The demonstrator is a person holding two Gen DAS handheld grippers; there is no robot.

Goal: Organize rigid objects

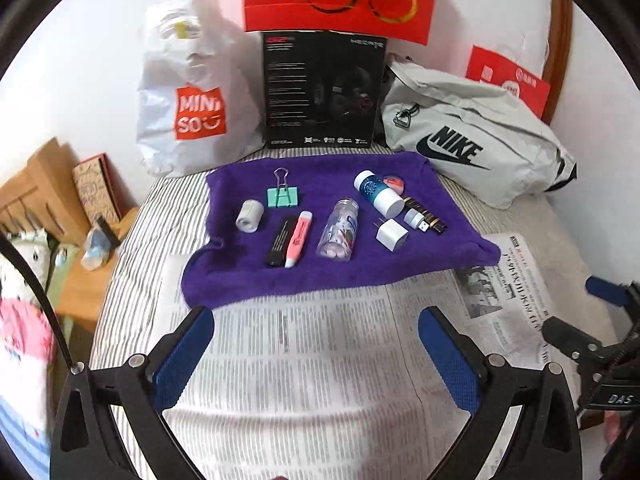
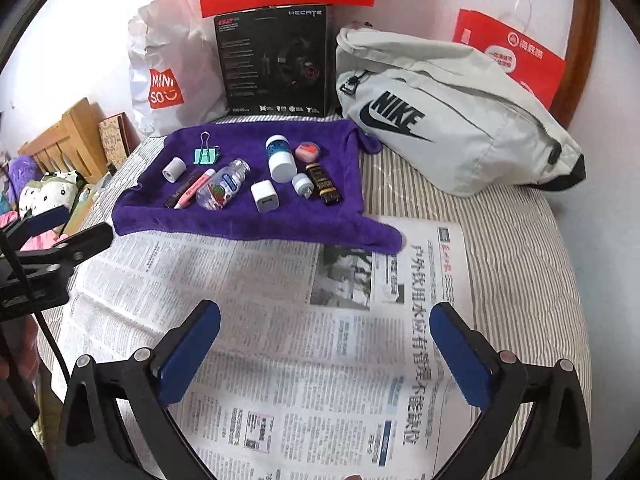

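Meanwhile, we held each hand-held gripper, left (image 1: 316,344) and right (image 2: 325,342), spread and empty over newspaper (image 1: 304,360); the objects lay beyond, mid-frame on the purple towel (image 1: 248,280), highlighter (image 1: 295,240) pointing away.

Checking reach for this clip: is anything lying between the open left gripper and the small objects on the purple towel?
Nothing visible does. Only flat newspaper lies between the left gripper and the purple towel; the nearest items, the black marker and pink highlighter, sit unobstructed.
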